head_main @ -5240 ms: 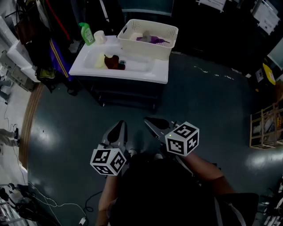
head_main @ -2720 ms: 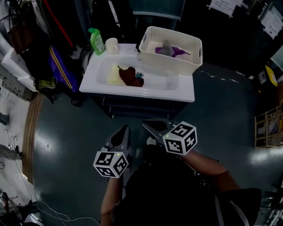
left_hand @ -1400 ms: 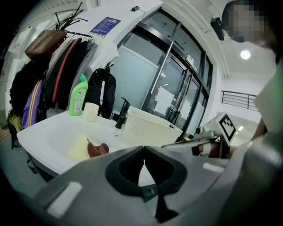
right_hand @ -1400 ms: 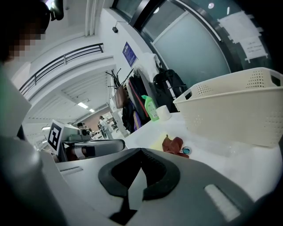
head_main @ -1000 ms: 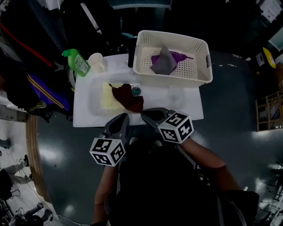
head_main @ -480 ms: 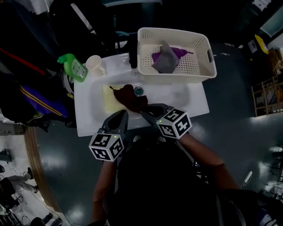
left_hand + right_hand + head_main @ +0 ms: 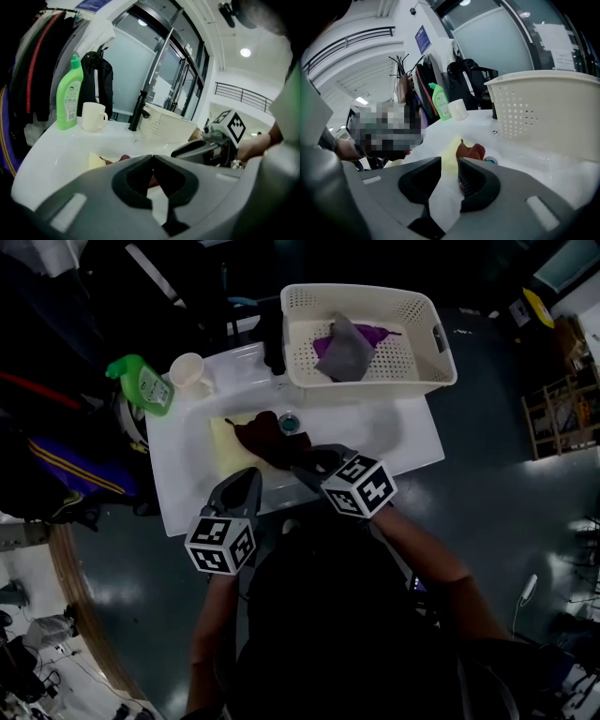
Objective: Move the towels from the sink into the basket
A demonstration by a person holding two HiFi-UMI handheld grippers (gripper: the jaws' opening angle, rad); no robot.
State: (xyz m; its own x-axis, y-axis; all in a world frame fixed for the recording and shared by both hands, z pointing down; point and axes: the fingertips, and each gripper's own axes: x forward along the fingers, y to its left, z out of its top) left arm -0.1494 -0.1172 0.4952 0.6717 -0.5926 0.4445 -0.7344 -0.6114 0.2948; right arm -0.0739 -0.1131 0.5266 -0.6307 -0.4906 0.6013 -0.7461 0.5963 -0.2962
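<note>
1. Left hand-held gripper [image 7: 152,157]: its jaws are closed tip to tip with nothing held. It hangs over the near rim of the white sink [image 7: 375,432].
2. Right hand-held gripper [image 7: 449,164]: it sits just right of the left one, and its tips reach a little further over the basin. Its jaws have just been opening and now stand partly apart, with only the bare sink floor showing in the gap.
3. Just ahead of the right tips lies a crumpled dark red towel [image 7: 262,439], resting on a pale yellow towel [image 7: 221,435] that spreads out to its left. Both are in the sink, and the drain [image 7: 288,422] is beside them.
4. Further ahead and to the right, the basket [image 7: 427,371] sits on the worktop. It holds a grey towel [image 7: 345,351] lying over a purple towel [image 7: 370,334].
5. Ahead-left of the left hand-held gripper are a mug [image 7: 187,371] and a green bottle [image 7: 142,385] — a black faucet [image 7: 137,110] stands between the mug and the basket.
</note>
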